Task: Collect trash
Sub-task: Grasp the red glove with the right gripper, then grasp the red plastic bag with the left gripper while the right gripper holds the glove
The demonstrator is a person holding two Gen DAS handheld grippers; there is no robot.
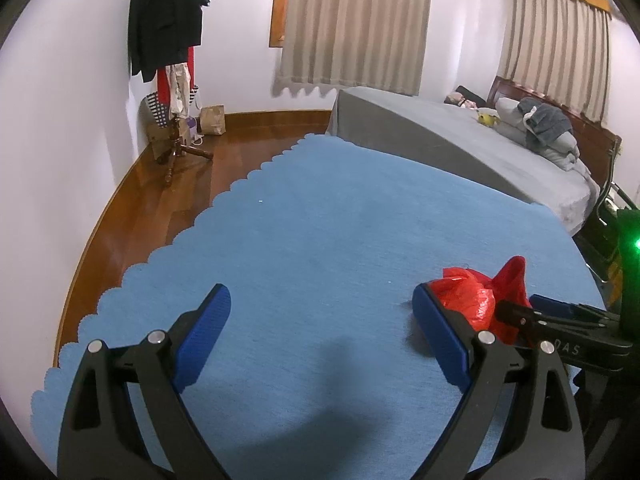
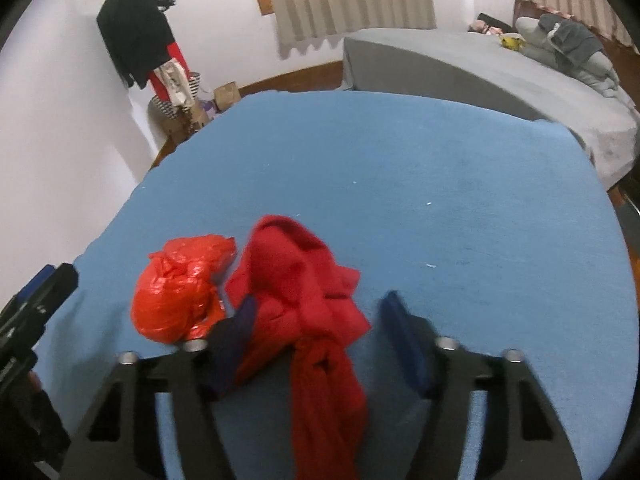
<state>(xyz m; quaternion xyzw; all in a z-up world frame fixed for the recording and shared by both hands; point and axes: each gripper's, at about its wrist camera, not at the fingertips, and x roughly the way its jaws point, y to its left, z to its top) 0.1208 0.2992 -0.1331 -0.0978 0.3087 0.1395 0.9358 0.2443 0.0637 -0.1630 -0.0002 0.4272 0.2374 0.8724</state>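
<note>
On the blue bench [image 2: 440,168]: red plastic bag [image 2: 180,292] just beside red cloth [image 2: 296,280]. Right tongs [image 2: 320,344] straddling the cloth, left pad touching, right pad apart. Left tongs [image 1: 320,344] spread wide, empty.

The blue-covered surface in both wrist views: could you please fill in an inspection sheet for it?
Surface: blue cloth, flat, scalloped edge.
Job's things: crumpled red plastic bag beside a bunched red cloth.
Clutter: a few white specks.
Grippers: left gripper open, nothing between its jaws; right gripper open astride the red cloth, one pad clear of it.
Cables: nothing seen.
Surroundings: grey bed, coat stand, curtains, wooden floor.
</note>
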